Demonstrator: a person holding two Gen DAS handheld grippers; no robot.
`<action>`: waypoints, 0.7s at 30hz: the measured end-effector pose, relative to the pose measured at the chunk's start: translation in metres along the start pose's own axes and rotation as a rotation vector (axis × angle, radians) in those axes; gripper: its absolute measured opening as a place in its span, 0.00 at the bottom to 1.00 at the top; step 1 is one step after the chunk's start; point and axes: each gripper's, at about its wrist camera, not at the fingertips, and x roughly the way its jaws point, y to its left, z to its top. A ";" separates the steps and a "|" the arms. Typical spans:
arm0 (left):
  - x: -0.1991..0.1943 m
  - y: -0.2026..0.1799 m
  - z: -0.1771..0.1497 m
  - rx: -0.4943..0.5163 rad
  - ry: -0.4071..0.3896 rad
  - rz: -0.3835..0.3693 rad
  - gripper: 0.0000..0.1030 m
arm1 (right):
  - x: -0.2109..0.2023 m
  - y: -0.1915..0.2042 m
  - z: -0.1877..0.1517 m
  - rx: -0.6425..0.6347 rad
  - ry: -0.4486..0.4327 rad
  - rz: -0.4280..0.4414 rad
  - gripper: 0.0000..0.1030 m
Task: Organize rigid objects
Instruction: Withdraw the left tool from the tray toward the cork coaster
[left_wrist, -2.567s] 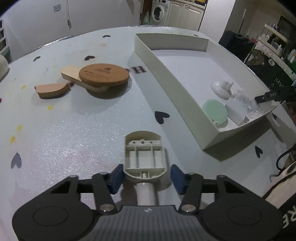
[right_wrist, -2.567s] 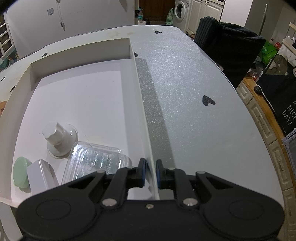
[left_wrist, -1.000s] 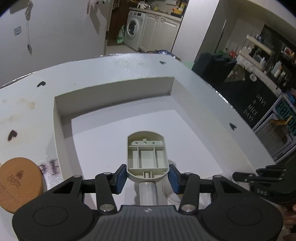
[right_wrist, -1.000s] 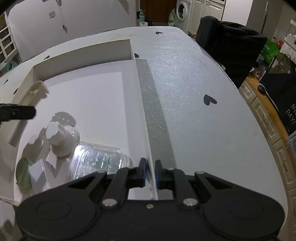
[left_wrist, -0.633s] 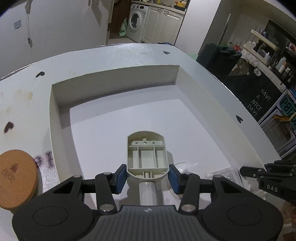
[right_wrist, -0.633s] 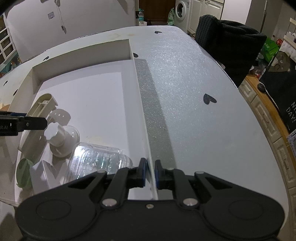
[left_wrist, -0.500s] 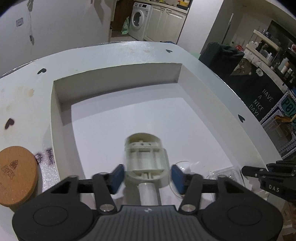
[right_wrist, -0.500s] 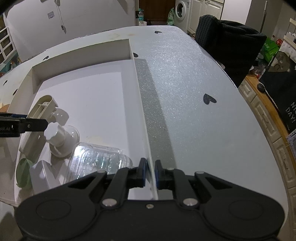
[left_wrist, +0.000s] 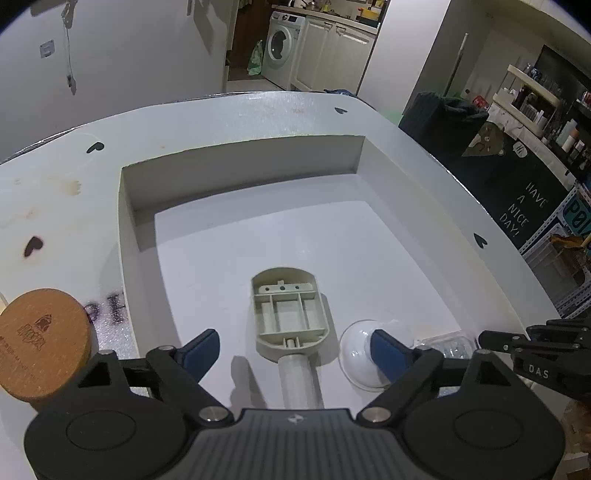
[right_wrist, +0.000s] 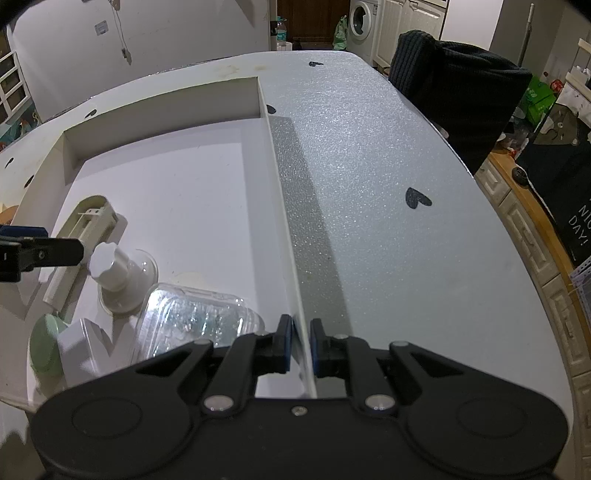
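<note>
A beige plastic handled part (left_wrist: 291, 317) lies on the floor of the white tray (left_wrist: 240, 162), also seen in the right wrist view (right_wrist: 86, 227). My left gripper (left_wrist: 293, 349) is open above it, fingers spread on both sides, not touching it. My right gripper (right_wrist: 300, 345) is shut on the tray's right wall (right_wrist: 284, 206) at the near end. In the tray also lie a suction cup (right_wrist: 118, 275), a clear plastic box (right_wrist: 195, 317), a white block (right_wrist: 81, 349) and a green disc (right_wrist: 42, 347).
A round cork lid (left_wrist: 40, 343) lies on the table left of the tray. The table (right_wrist: 388, 192) has black heart marks. A dark chair (right_wrist: 454, 74) stands at its far right edge. The right gripper's arm (left_wrist: 543, 365) shows at the right in the left wrist view.
My left gripper carried the beige part from the table into the tray, then opened and let it go onto the tray floor. The right gripper has stayed on the wall.
</note>
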 end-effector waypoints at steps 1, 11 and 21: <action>-0.002 0.000 0.000 0.002 -0.003 0.000 0.89 | 0.000 0.000 0.000 0.000 0.000 0.000 0.12; -0.029 -0.008 -0.007 0.039 -0.044 -0.014 0.99 | -0.001 0.000 -0.001 -0.001 -0.002 -0.004 0.12; -0.069 -0.009 -0.009 0.050 -0.130 -0.031 1.00 | -0.001 0.000 -0.001 0.000 -0.005 -0.006 0.12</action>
